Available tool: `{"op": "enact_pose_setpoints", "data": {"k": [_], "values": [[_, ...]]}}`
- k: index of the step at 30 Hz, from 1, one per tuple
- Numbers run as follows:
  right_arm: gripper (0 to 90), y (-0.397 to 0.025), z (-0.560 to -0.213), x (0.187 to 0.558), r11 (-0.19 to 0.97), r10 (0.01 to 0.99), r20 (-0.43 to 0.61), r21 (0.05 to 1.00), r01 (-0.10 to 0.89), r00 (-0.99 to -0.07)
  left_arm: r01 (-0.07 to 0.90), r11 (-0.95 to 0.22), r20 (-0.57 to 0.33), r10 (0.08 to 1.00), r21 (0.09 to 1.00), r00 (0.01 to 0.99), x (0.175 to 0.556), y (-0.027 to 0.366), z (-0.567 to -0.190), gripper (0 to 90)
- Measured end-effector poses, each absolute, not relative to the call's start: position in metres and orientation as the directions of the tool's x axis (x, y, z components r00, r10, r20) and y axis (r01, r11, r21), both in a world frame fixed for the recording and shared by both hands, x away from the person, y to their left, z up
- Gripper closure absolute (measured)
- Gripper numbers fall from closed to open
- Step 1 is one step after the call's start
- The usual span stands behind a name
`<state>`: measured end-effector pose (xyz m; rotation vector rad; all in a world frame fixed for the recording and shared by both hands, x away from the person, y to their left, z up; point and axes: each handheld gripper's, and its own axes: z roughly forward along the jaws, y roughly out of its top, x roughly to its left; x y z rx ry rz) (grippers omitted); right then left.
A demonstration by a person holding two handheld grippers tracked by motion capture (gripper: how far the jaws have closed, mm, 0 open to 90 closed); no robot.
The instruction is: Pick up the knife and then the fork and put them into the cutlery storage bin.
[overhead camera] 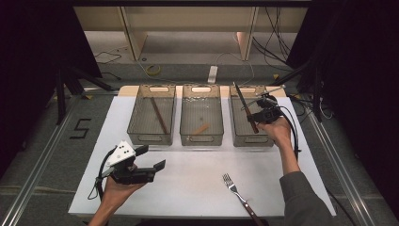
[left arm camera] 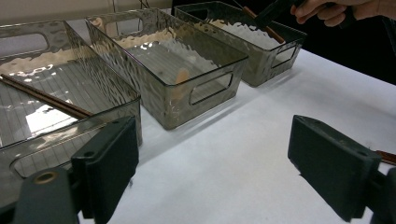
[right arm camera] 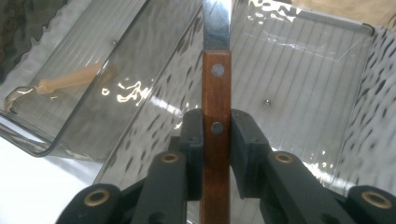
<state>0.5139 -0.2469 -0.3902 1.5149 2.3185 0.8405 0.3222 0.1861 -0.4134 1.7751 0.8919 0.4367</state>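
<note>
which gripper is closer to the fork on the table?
Left. The left gripper hovers open just left of the fork, near the front; the right gripper is farther back over the right bin, clamped on a knife.

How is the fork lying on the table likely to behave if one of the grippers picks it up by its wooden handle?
The fork looks rigid, with metal tines and a wooden handle, so it probably won't flex. Lying flat on the white table, it seems unlikely to roll. Gripped at the handle's end, the metal head might tip downward.

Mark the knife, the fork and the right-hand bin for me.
knife [right arm camera: 216, 88]: right gripper view, wooden handle above the jaws.
fork [overhead camera: 229, 180]: high view, its tines.
right-hand bin [overhead camera: 252, 142]: high view, its near wall.
</note>
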Motion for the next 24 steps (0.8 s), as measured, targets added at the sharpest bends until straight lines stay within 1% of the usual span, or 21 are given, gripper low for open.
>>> {"op": "enact_pose_setpoints", "data": {"k": [6,11,12,13,14,15,16,24], "values": [[76.5,-0.246,-0.394,0.514,0.295,0.901,0.095,0.580,0.759,-0.423,0.364,-0.171,-0.121,0.746,0.916,0.655,0.322,0.186,-0.413,16.1],[76.0,-0.247,-0.400,0.515,0.295,0.904,0.100,0.556,0.777,-0.416,0.364,-0.170,-0.123,0.744,0.916,0.656,0.322,0.186,-0.413,16.2],[74.7,-0.247,-0.402,0.515,0.298,0.903,0.108,0.540,0.787,-0.416,0.364,-0.170,-0.123,0.744,0.916,0.656,0.322,0.186,-0.413,16.2],[67.6,-0.246,-0.403,0.515,0.304,0.902,0.110,0.528,0.793,-0.418,0.364,-0.175,-0.119,0.744,0.915,0.658,0.322,0.186,-0.413,16.1],[67.6,-0.246,-0.403,0.515,0.304,0.902,0.110,0.528,0.793,-0.418,0.364,-0.175,-0.119,0.744,0.915,0.658,0.322,0.186,-0.413,16.1],[61.0,-0.245,-0.400,0.514,0.298,0.904,0.109,0.535,0.790,-0.414,0.364,-0.175,-0.120,0.743,0.915,0.658,0.322,0.186,-0.413,16.2],[59.3,-0.245,-0.398,0.513,0.293,0.900,0.119,0.546,0.785,-0.419,0.365,-0.171,-0.123,0.744,0.915,0.657,0.322,0.186,-0.413,16.1],[54.8,-0.243,-0.388,0.506,0.319,0.884,0.109,0.571,0.756,-0.455,0.365,-0.171,-0.123,0.745,0.915,0.656,0.322,0.186,-0.413,16.1]]}}
